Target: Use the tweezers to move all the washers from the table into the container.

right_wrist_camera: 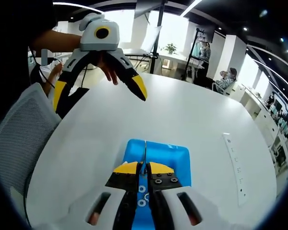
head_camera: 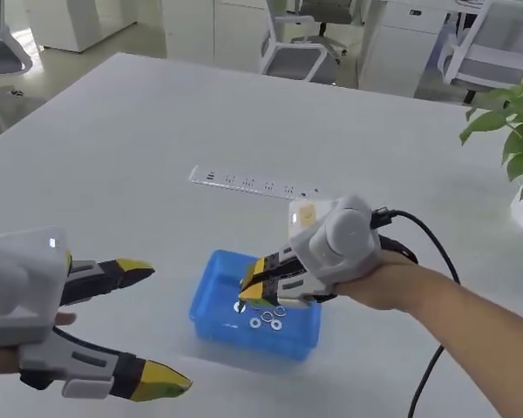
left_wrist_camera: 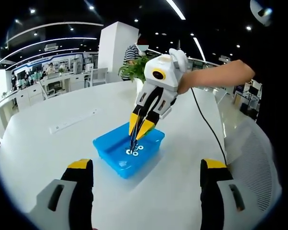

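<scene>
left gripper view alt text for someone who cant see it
The right tool, shut on tweezers, points their tips down into a blue container holding a few washers on a white table. The left tool sits at the bottom, jaws wide apart.

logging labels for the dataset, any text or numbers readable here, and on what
No text can be read.
Power strip: small marks by the sockets, too small to read.
Container: plain blue, no print seen.
Tweezers: too thin to tell.
</scene>
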`<state>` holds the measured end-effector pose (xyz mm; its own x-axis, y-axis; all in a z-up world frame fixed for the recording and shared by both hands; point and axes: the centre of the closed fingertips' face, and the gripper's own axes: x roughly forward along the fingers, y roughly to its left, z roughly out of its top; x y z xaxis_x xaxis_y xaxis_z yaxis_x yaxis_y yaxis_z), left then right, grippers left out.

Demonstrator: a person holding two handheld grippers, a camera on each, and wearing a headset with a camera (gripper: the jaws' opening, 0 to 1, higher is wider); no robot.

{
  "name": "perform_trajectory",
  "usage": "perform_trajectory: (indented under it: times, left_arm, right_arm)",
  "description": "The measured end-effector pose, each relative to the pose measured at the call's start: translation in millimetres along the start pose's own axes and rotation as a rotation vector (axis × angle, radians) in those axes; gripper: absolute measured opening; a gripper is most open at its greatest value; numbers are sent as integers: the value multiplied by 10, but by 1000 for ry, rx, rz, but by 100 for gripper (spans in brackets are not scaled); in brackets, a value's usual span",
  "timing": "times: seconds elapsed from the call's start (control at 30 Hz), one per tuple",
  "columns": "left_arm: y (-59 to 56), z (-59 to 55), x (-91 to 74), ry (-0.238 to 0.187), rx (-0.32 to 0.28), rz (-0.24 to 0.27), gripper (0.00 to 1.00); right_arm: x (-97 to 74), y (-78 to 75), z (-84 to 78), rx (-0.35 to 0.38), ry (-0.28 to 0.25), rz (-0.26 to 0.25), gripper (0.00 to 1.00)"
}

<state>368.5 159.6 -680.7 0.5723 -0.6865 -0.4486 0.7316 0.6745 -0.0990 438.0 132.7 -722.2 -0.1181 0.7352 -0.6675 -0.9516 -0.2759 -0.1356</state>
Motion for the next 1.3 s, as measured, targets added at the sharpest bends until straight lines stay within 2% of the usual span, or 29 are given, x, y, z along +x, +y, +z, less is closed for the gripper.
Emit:
perform_trajectory:
  times: [0.43,0.63,0.87,1.03,1.17,1.3]
  left_arm:
    - [75,32,65,11,21,1,95]
    - [122,89,131,23,44,-8,81]
    - [213,176,196,26,93,4,58]
    - [253,240,280,45,121,-12,40]
    - [250,303,381,59,153,-41,30]
    - [240,357,470,62,176,-64,28]
  right_arm:
    - [100,19,-141,12,26,19,6]
    - [122,28,-179,12,35,27,6]
    - [140,40,-195,17,35,31,6]
    - [138,39,-199,16,37,33,7]
    - [140,42,-196,14,37,34,7]
    - [139,44,-196,9,39,35,7]
